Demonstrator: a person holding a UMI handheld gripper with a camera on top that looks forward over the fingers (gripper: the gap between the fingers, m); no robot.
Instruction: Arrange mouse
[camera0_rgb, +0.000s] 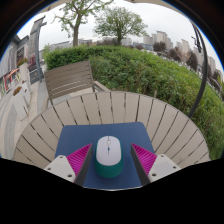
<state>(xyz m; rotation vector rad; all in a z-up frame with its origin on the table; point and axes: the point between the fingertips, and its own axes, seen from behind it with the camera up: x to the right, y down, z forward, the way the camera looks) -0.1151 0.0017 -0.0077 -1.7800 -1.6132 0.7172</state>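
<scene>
White mouse (108, 152) between the open gripper's (108, 160) fingers, untouched.

tongs (108, 160) spread wide, pink pads (79, 157) facing inward, angled downward

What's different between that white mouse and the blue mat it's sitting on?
The mouse is white, with a green base; the mouse pad is dark blue. The mouse is rounded and raised, while the mouse pad is flat and rectangular. The mouse is much smaller, covering only part of the mouse pad. The mouse stands between the open gripper fingers, which flank it with gaps; the mouse pad stretches beyond them. Both rest on the round slatted wooden table.
</scene>
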